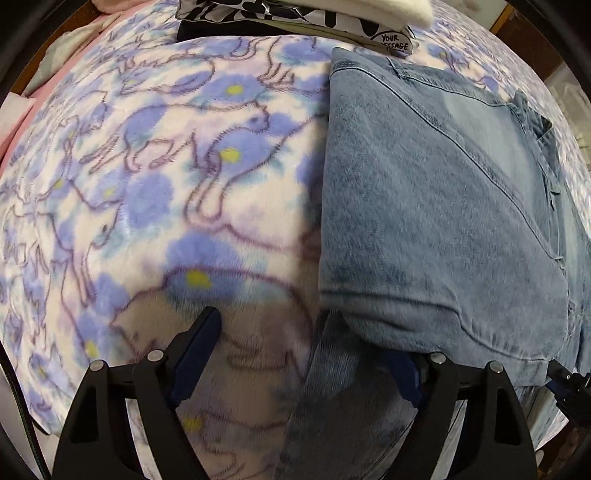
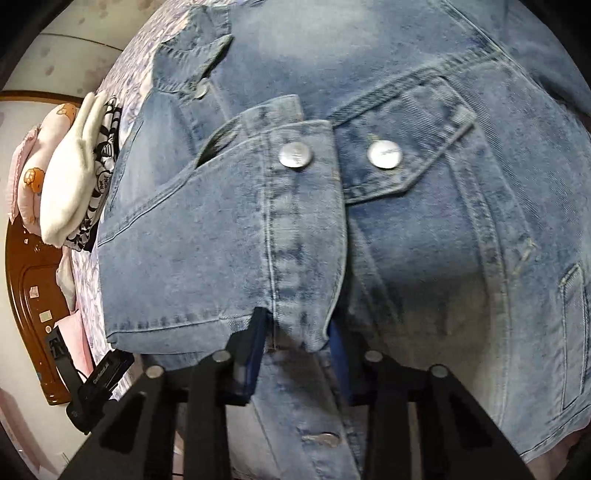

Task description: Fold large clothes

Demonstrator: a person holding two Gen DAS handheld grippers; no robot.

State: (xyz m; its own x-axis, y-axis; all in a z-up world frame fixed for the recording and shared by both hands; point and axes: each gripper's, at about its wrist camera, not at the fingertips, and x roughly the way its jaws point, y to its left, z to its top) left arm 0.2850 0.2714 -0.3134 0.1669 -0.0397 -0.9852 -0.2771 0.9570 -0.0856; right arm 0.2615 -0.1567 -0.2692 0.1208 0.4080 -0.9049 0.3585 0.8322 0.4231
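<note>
A light blue denim jacket [image 1: 443, 221] lies partly folded on a floral blanket [image 1: 147, 184] covering the bed. My left gripper [image 1: 306, 354] is open at the jacket's left folded edge; its right finger is hidden under the denim. In the right wrist view the jacket [image 2: 406, 258] fills the frame, with two metal snap buttons [image 2: 295, 155] showing. My right gripper [image 2: 297, 332] is closed on the jacket's front placket edge, with the folded flap between its blue pads [image 2: 255, 354].
A stack of folded clothes [image 1: 295, 18] lies at the bed's far end, with a white garment [image 2: 70, 184] on top. A wooden headboard [image 2: 33, 295] and pink bedding [image 2: 26, 177] sit at the left. The left gripper [image 2: 92, 384] shows low left.
</note>
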